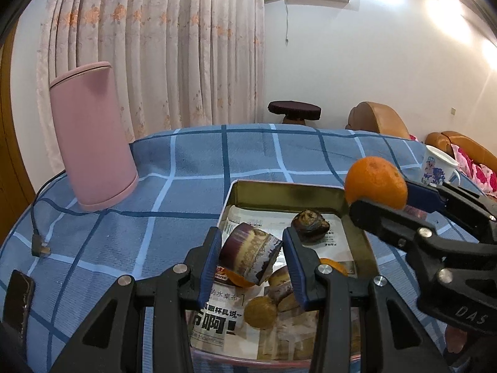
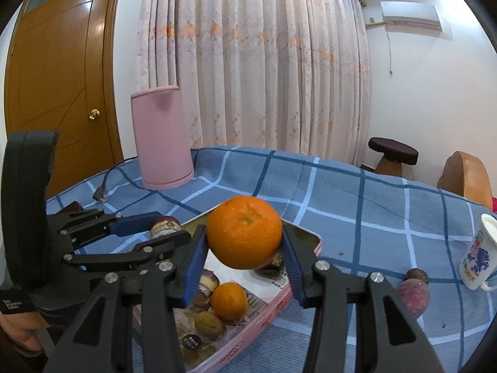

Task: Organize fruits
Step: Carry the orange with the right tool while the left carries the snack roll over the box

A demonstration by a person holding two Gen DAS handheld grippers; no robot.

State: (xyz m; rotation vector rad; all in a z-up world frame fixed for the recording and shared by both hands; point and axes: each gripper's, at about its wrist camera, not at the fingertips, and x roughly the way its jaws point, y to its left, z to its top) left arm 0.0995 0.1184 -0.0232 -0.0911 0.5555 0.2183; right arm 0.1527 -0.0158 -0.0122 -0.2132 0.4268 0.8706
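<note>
Fruit was in both of my grippers at this moment. My right gripper (image 2: 245,248) held a big round orange (image 2: 244,231) tight between its blue pads, up in the air over the far right corner of the pink tin tray (image 2: 273,310). My left gripper (image 1: 251,258) was squeezed on a dark purple fruit piece with a pale cut side (image 1: 250,256), held over the middle of the same tray.

Down in the tray, on a printed paper lining (image 1: 214,323), I saw a small orange (image 2: 229,301), a brown wrinkled nut-like ball (image 2: 209,324) and another dark purple fruit (image 1: 310,225) at the far side. On the blue checked tablecloth (image 2: 372,217), to the right of the tray, sat a reddish round fruit (image 2: 413,298), with a small dark one (image 2: 417,276) just behind it, near a white printed mug (image 2: 478,255). A tall pink container (image 1: 93,136) stood far off on the left.

I thought a few things could go wrong. The big orange was round and smooth, so it could slip out if my pads loosened, or roll off the tray if I let go too high. My two grippers were close together, so they could bump. The purple piece could land on the fruit below it and squash it.
</note>
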